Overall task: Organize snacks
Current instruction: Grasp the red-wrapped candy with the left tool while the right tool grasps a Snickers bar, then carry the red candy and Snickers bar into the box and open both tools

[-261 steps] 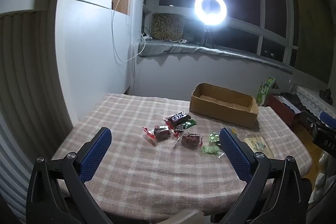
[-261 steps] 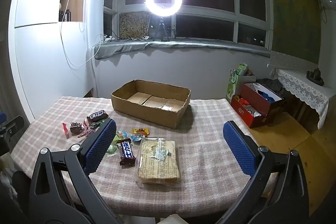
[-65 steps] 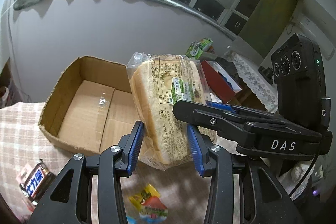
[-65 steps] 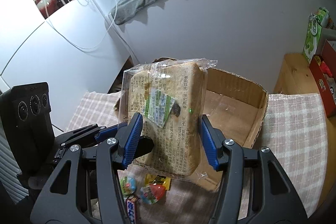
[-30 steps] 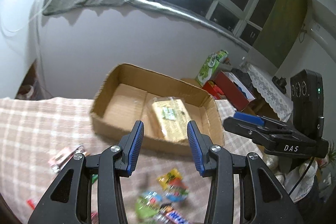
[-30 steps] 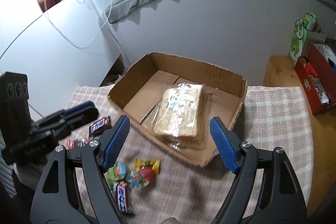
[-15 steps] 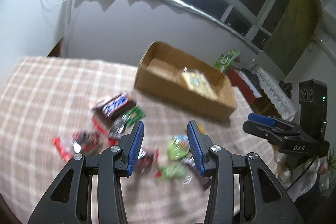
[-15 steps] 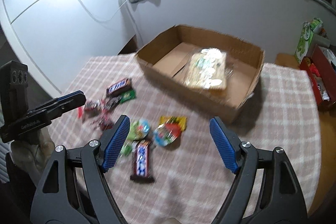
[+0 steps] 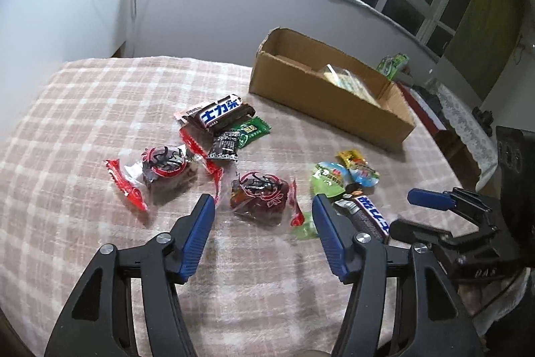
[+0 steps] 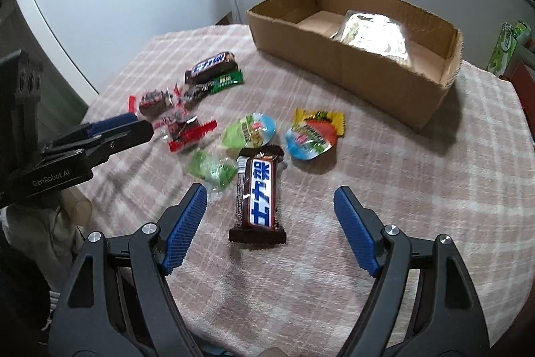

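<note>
Our left gripper (image 9: 262,206), its ribbed blue jaws opening and empty, hangs just short of a crinkly clear-wrapped dark cake (image 9: 259,197). Our right gripper (image 10: 271,203), spread wide and empty, frames a glossy rectangular chocolate bar (image 10: 258,193). Beyond them sits the cardboard box (image 10: 347,66) holding bagged bread (image 10: 374,32).

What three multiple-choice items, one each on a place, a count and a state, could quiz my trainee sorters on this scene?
1. Where is the bread pack?
A. in the box
B. on the cloth
C. in the tongs

2. How many chocolate bars with blue lettering are on the table?
A. one
B. two
C. four

3. The right tongs are:
A. clamped on a bar
B. shut and empty
C. open, holding nothing

Answers: 1 A, it lies inside the cardboard walls; 2 B, the near bar and the far bar; 3 C, the near bar lies on the cloth ahead, clear of both pads.
</note>
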`<state>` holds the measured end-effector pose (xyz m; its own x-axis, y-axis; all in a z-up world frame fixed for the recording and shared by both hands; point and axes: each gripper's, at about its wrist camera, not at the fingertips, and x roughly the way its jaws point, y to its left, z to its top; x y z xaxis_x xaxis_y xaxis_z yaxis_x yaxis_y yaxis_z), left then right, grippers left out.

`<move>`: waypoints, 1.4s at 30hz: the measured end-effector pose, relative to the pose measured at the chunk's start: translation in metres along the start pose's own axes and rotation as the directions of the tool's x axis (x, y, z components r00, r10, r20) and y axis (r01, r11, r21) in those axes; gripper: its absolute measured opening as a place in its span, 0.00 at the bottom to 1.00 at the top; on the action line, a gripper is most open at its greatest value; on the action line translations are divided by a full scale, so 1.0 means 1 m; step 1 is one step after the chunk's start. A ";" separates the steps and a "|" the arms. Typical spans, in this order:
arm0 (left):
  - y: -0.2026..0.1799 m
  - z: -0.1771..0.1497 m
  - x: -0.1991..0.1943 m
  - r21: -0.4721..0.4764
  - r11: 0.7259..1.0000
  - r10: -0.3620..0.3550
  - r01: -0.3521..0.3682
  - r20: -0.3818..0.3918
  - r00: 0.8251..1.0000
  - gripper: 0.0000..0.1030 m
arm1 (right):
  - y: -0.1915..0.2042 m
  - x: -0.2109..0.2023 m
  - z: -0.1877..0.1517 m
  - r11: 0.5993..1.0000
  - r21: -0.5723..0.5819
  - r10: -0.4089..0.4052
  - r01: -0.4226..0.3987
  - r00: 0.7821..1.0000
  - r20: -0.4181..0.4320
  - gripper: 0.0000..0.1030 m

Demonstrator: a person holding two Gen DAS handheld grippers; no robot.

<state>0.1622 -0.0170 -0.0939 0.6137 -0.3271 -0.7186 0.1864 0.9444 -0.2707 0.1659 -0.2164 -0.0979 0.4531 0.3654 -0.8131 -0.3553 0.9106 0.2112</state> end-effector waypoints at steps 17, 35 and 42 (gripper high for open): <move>-0.004 0.008 0.039 0.031 0.999 0.033 -0.032 -0.046 0.998 0.60 | 0.017 0.033 -0.001 0.992 -0.107 -0.078 0.072 0.996 -0.052 0.75; -0.009 0.008 0.041 0.058 0.998 0.020 -0.019 -0.013 1.000 0.47 | 0.011 0.033 0.000 0.993 -0.094 -0.079 0.072 0.994 -0.074 0.29; -0.005 0.007 0.034 0.034 0.999 0.009 -0.009 0.003 1.000 0.46 | 0.008 0.029 -0.002 0.995 -0.076 -0.072 0.067 0.995 -0.063 0.29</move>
<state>0.1878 -0.0322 -0.1122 0.6176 -0.3185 -0.7191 0.2070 0.9479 -0.2421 0.1747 -0.1993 -0.1204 0.4249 0.2859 -0.8589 -0.3851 0.9158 0.1144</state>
